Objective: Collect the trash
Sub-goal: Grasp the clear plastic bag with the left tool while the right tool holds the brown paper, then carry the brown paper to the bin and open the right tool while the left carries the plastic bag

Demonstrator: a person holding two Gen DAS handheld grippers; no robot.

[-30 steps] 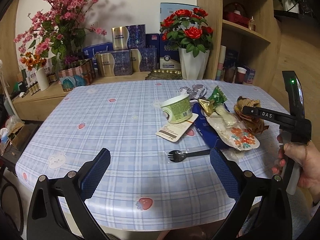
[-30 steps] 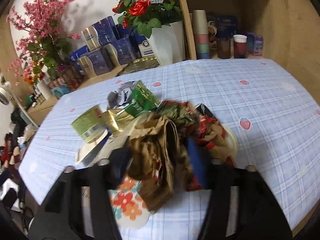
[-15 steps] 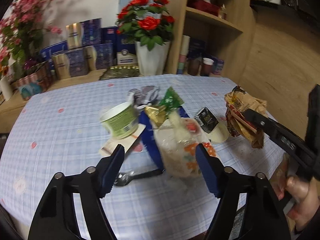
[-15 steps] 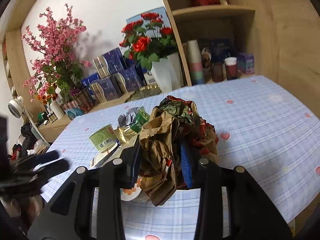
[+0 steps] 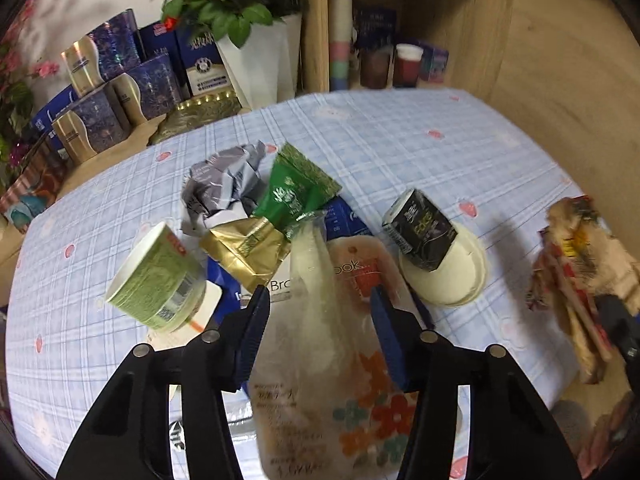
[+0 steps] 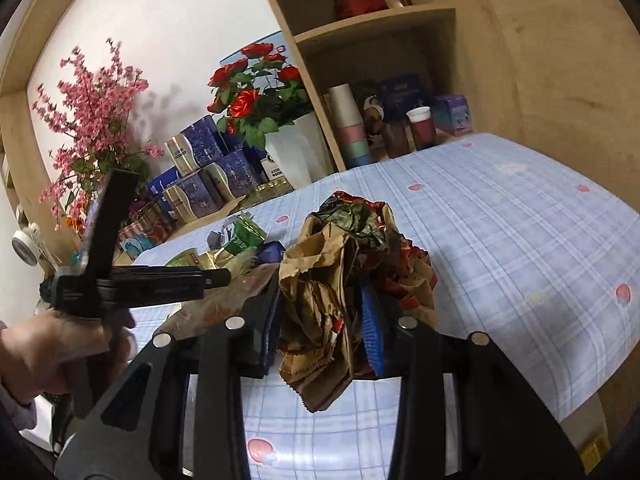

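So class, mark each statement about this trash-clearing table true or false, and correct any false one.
1. The right gripper clamps crumpled brown paper. True.
2. The black carton lies on a white lid. True.
3. The green cup stands upright. False: it lies tipped on its side.
4. The left gripper is closing around the green packet. False: the flowered clear bag is between its jaws.

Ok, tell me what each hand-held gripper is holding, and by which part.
Right hand-held gripper: crumpled brown paper bag, pinched mid-bundle. Left hand-held gripper: jaws closing around the clear floral wrapper, pads not yet pressing.
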